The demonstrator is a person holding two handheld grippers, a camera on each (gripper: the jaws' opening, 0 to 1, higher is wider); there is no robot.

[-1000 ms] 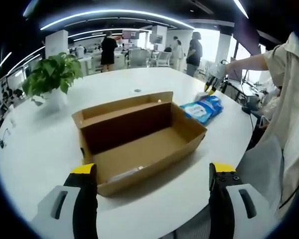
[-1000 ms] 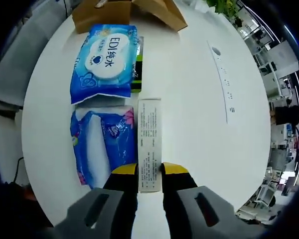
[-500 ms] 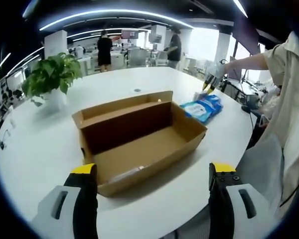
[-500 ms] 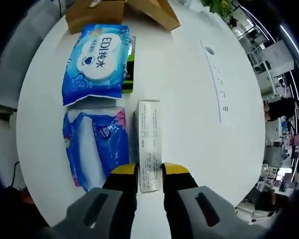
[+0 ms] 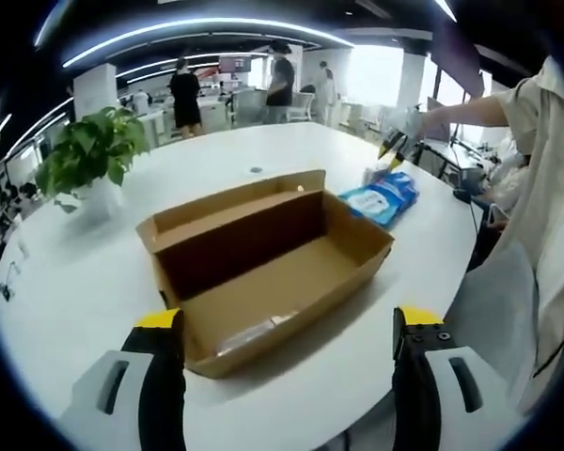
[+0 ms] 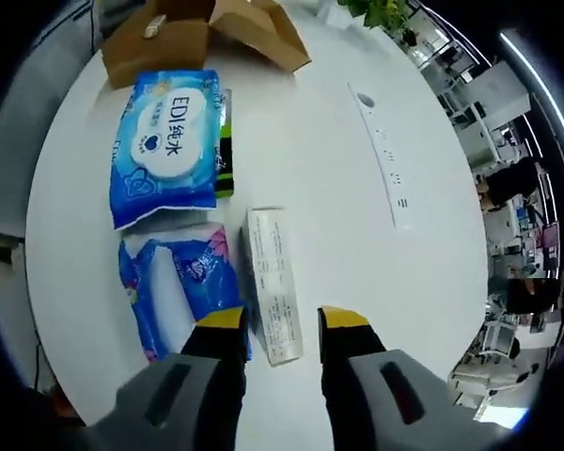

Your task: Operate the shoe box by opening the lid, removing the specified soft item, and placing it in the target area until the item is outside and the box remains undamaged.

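- Left gripper (image 5: 287, 324): jaws spread wide, holding nothing, just before the open shoe box (image 5: 263, 258) on the white bench (image 5: 66, 282).
- Right gripper (image 6: 280, 324): jaws parted, straddling the near end of a narrow white carton (image 6: 271, 282), not clamping it.
- Beside the carton lies a blue soft pack (image 6: 183, 291); farther off, a blue wipes pack (image 6: 167, 146), then the box.

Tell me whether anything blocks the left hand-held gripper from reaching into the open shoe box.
Nothing visible does. The shoe box lies open on the white table, straight ahead of the open left hand-held gripper, with bare tabletop between.
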